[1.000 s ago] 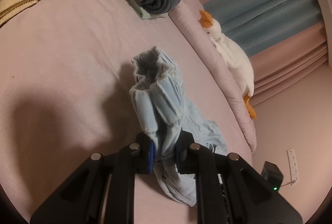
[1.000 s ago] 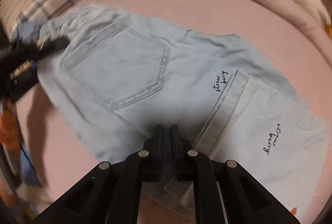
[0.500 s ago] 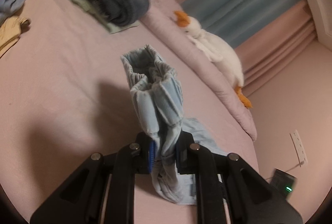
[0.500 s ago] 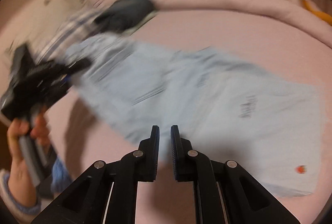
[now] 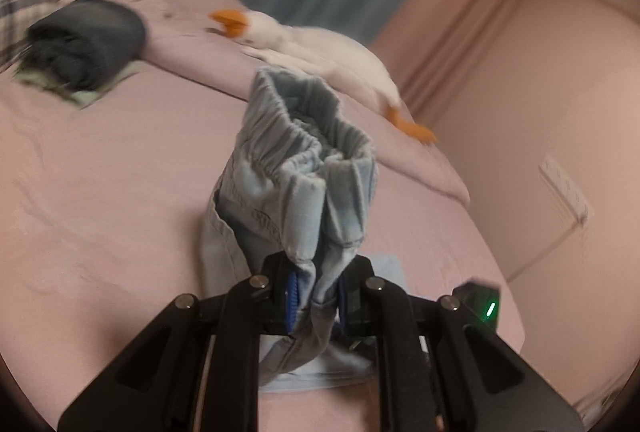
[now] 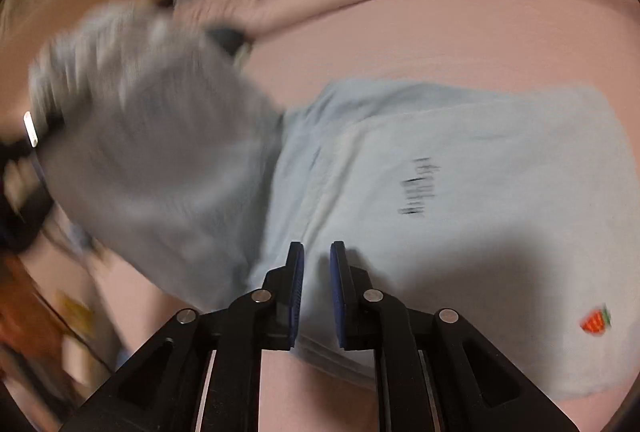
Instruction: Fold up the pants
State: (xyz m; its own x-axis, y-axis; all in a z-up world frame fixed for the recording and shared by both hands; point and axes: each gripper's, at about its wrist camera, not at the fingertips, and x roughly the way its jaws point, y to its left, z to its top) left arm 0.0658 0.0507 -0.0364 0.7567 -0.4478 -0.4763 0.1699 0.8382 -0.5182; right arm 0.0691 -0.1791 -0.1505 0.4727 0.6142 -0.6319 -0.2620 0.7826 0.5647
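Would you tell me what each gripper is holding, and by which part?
The left gripper clamps the light-blue pants by the gathered elastic waistband. The right gripper holds nothing; its jaws are opening.

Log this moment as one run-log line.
stage: folding pants | left tool: shut on waistband, lifted off bed | right tool: opening, empty, above pants

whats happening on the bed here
A person is folding light blue pants on a pink bed with two handheld grippers. The left gripper is clamped on the bunched waistband and holds it up off the bed. The right gripper hovers over the flat legs, jaws opening, nothing between them.
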